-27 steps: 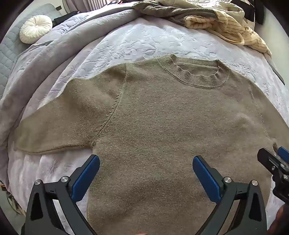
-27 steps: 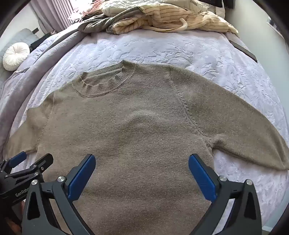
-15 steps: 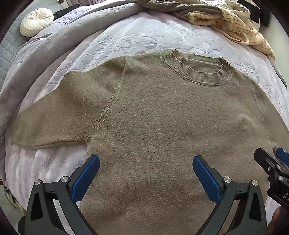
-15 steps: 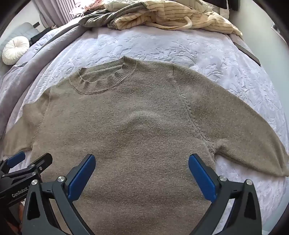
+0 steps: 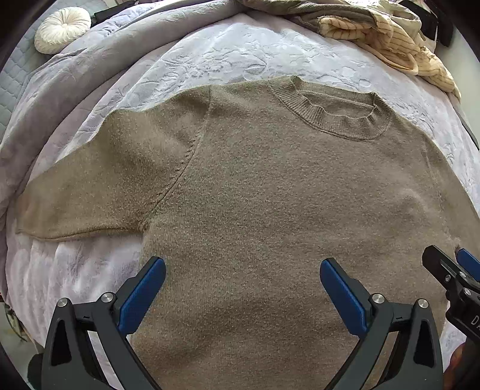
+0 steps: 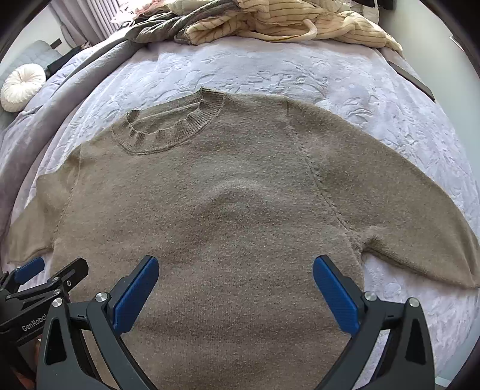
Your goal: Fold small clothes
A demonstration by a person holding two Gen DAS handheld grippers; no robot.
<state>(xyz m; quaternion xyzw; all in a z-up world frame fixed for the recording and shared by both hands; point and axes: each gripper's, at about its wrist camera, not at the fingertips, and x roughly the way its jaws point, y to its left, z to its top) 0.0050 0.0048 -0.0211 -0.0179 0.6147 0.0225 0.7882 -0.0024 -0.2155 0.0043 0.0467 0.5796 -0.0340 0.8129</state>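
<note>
An olive-brown knit sweater (image 5: 270,195) lies flat and face up on the bed, collar (image 5: 333,111) away from me, both sleeves spread out to the sides. It also shows in the right wrist view (image 6: 225,210). My left gripper (image 5: 242,285) is open and empty above the sweater's lower left body. My right gripper (image 6: 235,282) is open and empty above the lower right body. The right gripper also shows in the left wrist view (image 5: 450,270), and the left gripper in the right wrist view (image 6: 45,270).
The bed has a pale lilac embossed cover (image 5: 240,51). A pile of other clothes (image 6: 270,21), cream striped and grey, lies at the far end. A grey blanket (image 5: 60,90) and a round white cushion (image 5: 61,28) are at the far left. A dark flat object (image 6: 411,79) lies at the right edge.
Both grippers have moved forward and lower over the sweater, which now fills more of each view. Both stay open. The sweater has not moved.
</note>
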